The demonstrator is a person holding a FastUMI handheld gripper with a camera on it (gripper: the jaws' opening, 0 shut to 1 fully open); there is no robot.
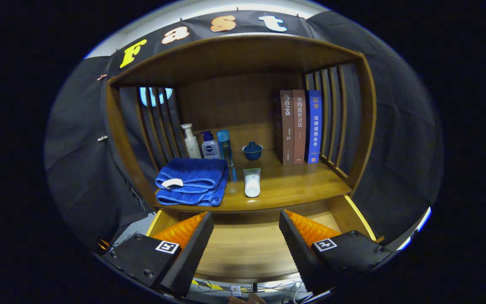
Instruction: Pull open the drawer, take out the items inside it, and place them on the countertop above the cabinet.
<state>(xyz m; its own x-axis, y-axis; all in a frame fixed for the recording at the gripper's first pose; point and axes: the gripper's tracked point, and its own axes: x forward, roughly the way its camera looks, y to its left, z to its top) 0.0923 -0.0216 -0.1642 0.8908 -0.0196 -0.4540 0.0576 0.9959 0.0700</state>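
The wooden drawer (352, 215) below the countertop is pulled open, and its bare wooden floor shows between my fingers. My gripper (246, 221) hovers over the drawer, open, with nothing between its fingers. On the countertop (293, 183) just beyond the fingers lies a white tube (252, 182) with its cap toward me. A folded blue towel (193, 181) lies to the tube's left.
At the back of the shelf stand a white pump bottle (191, 141), a blue-and-white lotion bottle (210, 146) and a tall blue bottle (225, 147). A small blue lidded cup (252, 150) sits mid-shelf. Three upright books (300, 126) lean by the slatted right wall. Cables lie on the floor below.
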